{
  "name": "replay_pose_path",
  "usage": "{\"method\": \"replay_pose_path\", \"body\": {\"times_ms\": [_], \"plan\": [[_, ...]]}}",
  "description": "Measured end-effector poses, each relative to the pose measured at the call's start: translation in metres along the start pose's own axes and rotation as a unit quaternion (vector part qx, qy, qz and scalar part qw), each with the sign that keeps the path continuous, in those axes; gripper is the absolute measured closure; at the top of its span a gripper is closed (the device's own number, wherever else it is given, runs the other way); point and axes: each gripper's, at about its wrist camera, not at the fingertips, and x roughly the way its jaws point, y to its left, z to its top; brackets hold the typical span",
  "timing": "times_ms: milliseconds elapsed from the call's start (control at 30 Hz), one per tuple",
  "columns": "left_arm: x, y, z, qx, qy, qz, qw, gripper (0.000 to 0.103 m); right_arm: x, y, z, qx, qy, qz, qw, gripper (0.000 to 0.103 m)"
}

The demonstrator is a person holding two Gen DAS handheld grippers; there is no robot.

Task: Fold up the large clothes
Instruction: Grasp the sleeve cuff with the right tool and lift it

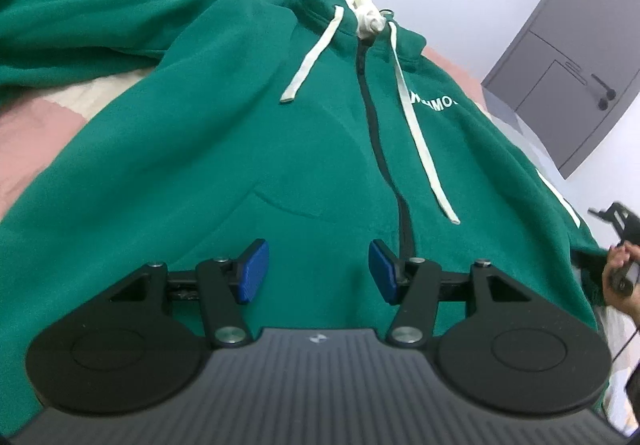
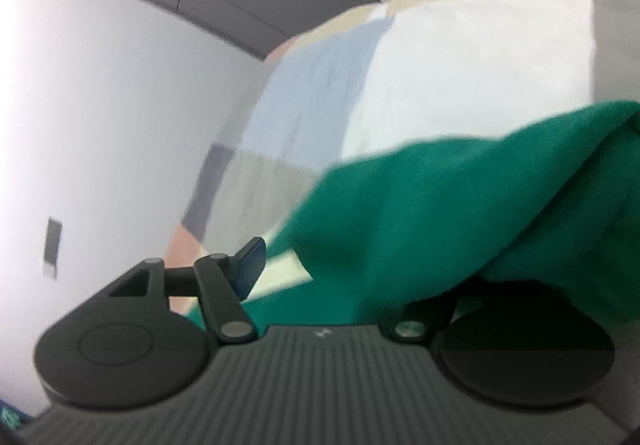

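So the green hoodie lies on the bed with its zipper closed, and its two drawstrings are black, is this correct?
Not quite. The drawstrings are white, not black; the left wrist view shows both of them lying on the chest. The rest holds: the green hoodie lies on the bed with its dark zipper closed.

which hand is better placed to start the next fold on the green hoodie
Probably right: green hoodie fabric already drapes over one side of the right gripper. The left gripper hovers above the front, jaws open and empty.
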Motion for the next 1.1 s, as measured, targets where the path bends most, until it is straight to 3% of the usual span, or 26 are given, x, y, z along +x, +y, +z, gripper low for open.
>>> {"method": "replay_pose_path", "body": {"times_ms": [200, 467, 567, 733, 900, 1000, 1067, 1100], "plan": [[0.004, -0.003, 0.001, 0.009, -0.002, -0.006, 0.9999, 0.042, -0.001, 0.027, 0.046, -0.011, -0.045, 0.090, 0.995, 0.033], [0.003, -0.005, 0.000, 0.011, -0.003, -0.001, 0.9999, 0.042, -0.036, 0.073, 0.087, -0.087, -0.095, 0.199, 0.971, 0.033], [0.002, -0.007, -0.002, 0.019, -0.004, 0.007, 0.9998, 0.042, -0.035, 0.060, 0.083, -0.095, -0.089, 0.172, 0.976, 0.033], [0.001, -0.010, -0.007, 0.038, -0.006, 0.024, 0.9990, 0.042, -0.008, 0.004, 0.071, -0.038, -0.049, 0.087, 0.994, 0.034], [0.007, -0.013, -0.010, 0.055, -0.005, 0.037, 0.9978, 0.042, 0.022, -0.026, 0.070, -0.045, -0.023, 0.035, 0.998, 0.037], [0.011, -0.015, -0.010, 0.060, -0.007, 0.044, 0.9972, 0.042, 0.023, -0.035, 0.077, -0.038, -0.040, 0.036, 0.998, 0.050], [0.014, -0.015, -0.009, 0.060, -0.011, 0.046, 0.9971, 0.042, 0.030, -0.030, 0.085, -0.058, -0.048, 0.026, 0.997, 0.073], [0.015, -0.015, -0.008, 0.058, -0.013, 0.046, 0.9972, 0.042, 0.033, -0.026, 0.090, -0.070, -0.052, 0.023, 0.996, 0.078]]}}
